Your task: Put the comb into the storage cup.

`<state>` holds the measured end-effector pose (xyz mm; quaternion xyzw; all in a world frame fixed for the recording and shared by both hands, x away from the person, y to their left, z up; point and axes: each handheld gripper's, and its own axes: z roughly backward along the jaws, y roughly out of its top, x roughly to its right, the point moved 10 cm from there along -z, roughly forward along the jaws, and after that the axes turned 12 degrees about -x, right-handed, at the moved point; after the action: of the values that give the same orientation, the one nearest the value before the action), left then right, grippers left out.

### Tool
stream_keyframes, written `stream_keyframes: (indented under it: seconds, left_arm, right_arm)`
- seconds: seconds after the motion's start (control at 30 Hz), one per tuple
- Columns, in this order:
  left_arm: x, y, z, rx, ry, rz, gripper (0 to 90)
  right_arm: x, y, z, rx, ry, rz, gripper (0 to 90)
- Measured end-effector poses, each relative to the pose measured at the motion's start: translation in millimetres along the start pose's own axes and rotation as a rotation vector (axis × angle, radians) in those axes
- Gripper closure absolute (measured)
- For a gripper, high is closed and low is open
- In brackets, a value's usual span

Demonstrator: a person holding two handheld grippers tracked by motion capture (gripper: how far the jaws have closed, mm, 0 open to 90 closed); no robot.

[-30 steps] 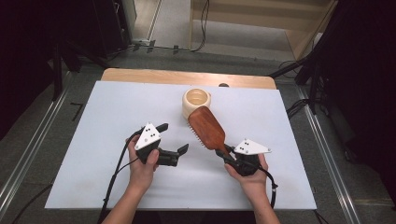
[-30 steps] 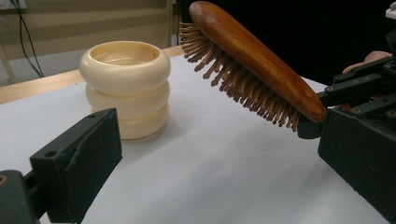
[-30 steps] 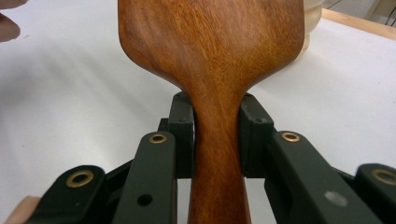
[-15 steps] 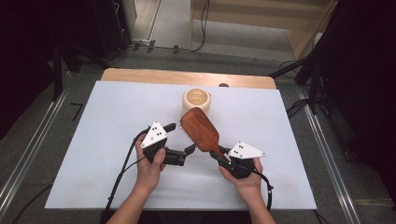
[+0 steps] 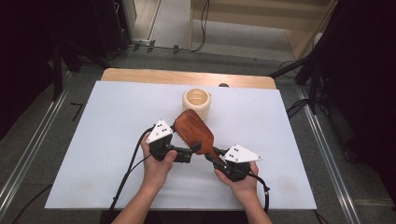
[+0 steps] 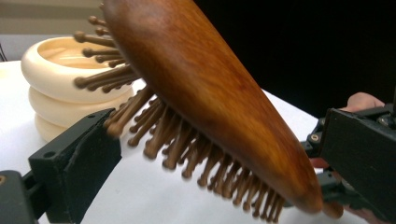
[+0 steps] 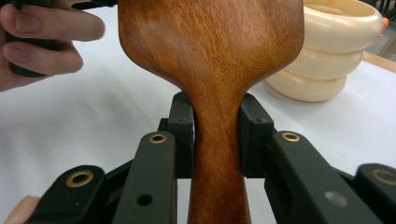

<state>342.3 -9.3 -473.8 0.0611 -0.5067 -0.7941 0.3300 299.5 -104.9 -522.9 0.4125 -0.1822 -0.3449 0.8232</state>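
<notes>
A brown wooden hairbrush (image 5: 194, 133) hangs tilted above the white table top (image 5: 107, 121), its head toward the back. My right gripper (image 5: 212, 157) is shut on its narrow handle; in the right gripper view both pads of the gripper (image 7: 217, 135) press the neck of the brush (image 7: 210, 46). My left gripper (image 5: 187, 156) is beside the head on its bristle side. In the left gripper view its jaws (image 6: 217, 144) stand wide, the bristles of the brush (image 6: 210, 93) lie between them, and some tips touch the left jaw.
A cream ribbed cup (image 5: 196, 102) stands just behind the brush head, also seen as cream cup (image 6: 56, 79) and cream cup (image 7: 327, 51). A wooden strip (image 5: 187, 77) borders the far table edge. Cables trail from both grippers toward the near edge.
Both hands have drawn a little closer together. The brush head has swung left and nearer, and the left gripper has come up against its bristle side.
</notes>
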Motion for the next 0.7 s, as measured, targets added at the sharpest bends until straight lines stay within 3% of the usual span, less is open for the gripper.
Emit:
stream_keyframes:
  seconds: [0.1, 0.43, 0.5, 0.6, 0.7]
  left_arm:
    - [-0.7, 0.9, -1.1, 0.003, 0.026, 0.012, 0.0]
    - [4.3, 2.2, -5.7, -0.006, 0.002, 0.027, 0.0]
    - [1.7, 2.6, -5.8, -0.006, 0.023, 0.046, 4.4]
    - [0.4, 3.1, -6.4, -0.006, 0.025, 0.067, 13.0]
    - [1.0, 3.4, -6.7, -0.007, 0.019, 0.076, 15.3]
  right_arm:
    - [-3.3, 1.2, -0.7, 0.003, 0.002, 0.009, 69.3]
    - [-12.9, 5.0, -2.9, 0.015, 0.006, 0.038, 69.3]
    - [-13.7, 5.4, -3.2, 0.02, 0.005, 0.037, 69.3]
    - [-14.0, 5.8, -3.1, 0.027, 0.002, 0.036, 69.3]
    - [-15.8, 7.0, -3.7, 0.036, -0.005, 0.037, 69.3]
